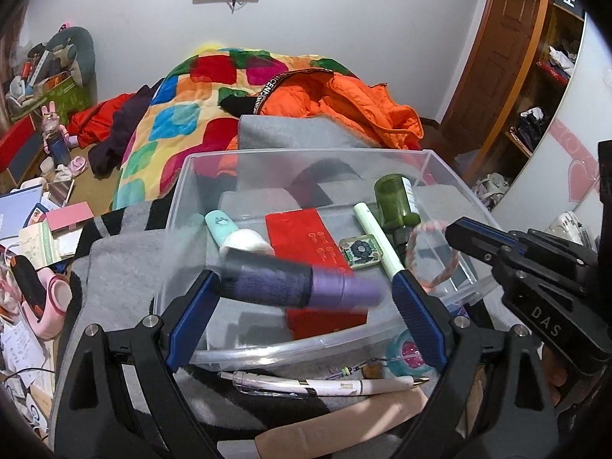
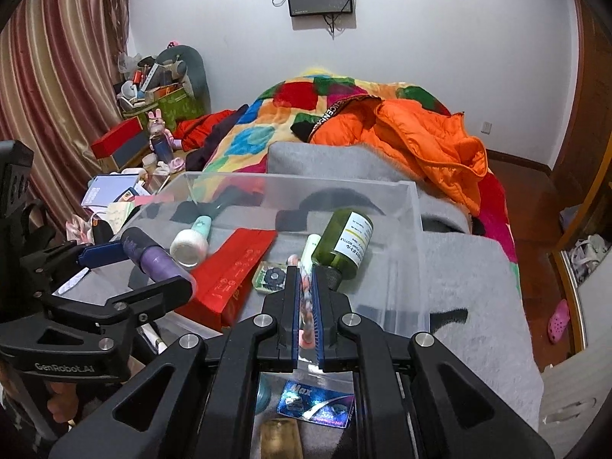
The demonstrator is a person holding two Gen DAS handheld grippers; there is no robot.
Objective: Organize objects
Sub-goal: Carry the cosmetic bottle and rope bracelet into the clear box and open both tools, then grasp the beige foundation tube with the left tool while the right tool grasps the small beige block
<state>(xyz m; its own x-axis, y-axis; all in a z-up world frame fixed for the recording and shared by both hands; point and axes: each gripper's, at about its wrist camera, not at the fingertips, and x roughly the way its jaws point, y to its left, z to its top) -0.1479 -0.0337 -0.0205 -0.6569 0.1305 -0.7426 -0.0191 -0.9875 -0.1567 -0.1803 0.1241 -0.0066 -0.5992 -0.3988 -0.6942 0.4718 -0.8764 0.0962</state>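
purple tube [image 1: 302,285] across left gripper [image 1: 306,306], bracelet [image 2: 306,298] in right gripper [image 2: 305,302]

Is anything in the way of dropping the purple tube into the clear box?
Nothing visible blocks it. The purple tube sits between the left gripper's wide fingers above the clear box, over the red envelope lying inside.

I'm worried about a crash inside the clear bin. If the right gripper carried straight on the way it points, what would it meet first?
Probably the green bottle, which lies just beyond the right gripper inside the clear bin, or the pale green pen beside it. The pink bracelet it holds would likely touch first; depth is unclear.
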